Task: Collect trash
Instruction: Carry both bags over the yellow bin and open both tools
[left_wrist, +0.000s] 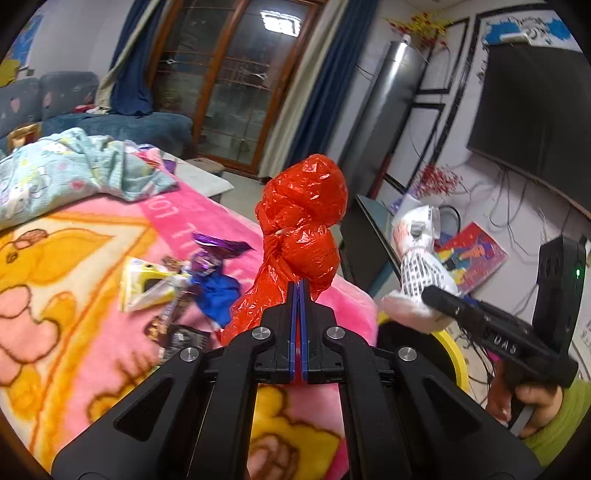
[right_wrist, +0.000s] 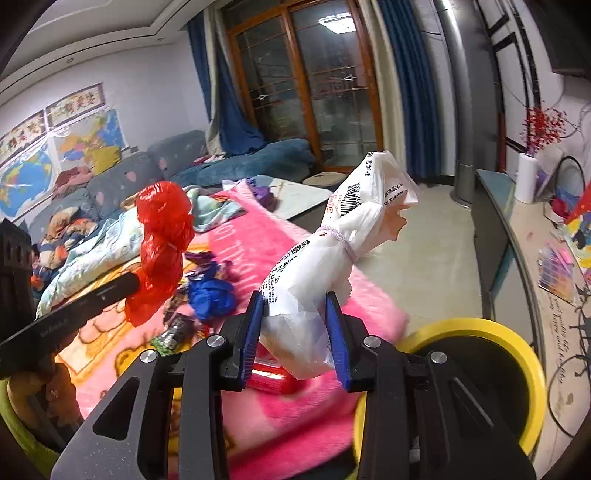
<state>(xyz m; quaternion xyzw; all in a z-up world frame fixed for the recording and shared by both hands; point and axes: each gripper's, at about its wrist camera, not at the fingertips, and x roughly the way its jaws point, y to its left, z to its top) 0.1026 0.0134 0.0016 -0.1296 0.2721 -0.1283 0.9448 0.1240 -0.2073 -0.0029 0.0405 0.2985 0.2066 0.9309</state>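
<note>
The left gripper (left_wrist: 298, 286) is pinched fully closed on the twisted tail of a red plastic bag (left_wrist: 303, 221), which stands up above the pink blanket (left_wrist: 74, 314). The right gripper (right_wrist: 295, 325) is partly closed around the lower end of a white plastic bag (right_wrist: 332, 251), tied at its middle with a band and held just beside the yellow bin (right_wrist: 517, 332) (whose rim sits right below it).

Both bags look light, soft and crinkly, probably slippery film that crushes rather than breaks; the bunched necks seem the safest places to grip, since the puffed parts would likely slide out.

Count: two bags in hand, one red and one white; one bin. On the blanket lie loose wrappers still to collect: a purple one (left_wrist: 218, 247), a crumpled blue piece (left_wrist: 218, 299), a yellow-and-white packet (left_wrist: 147, 284), and some darker scraps too blurred to number.
</note>
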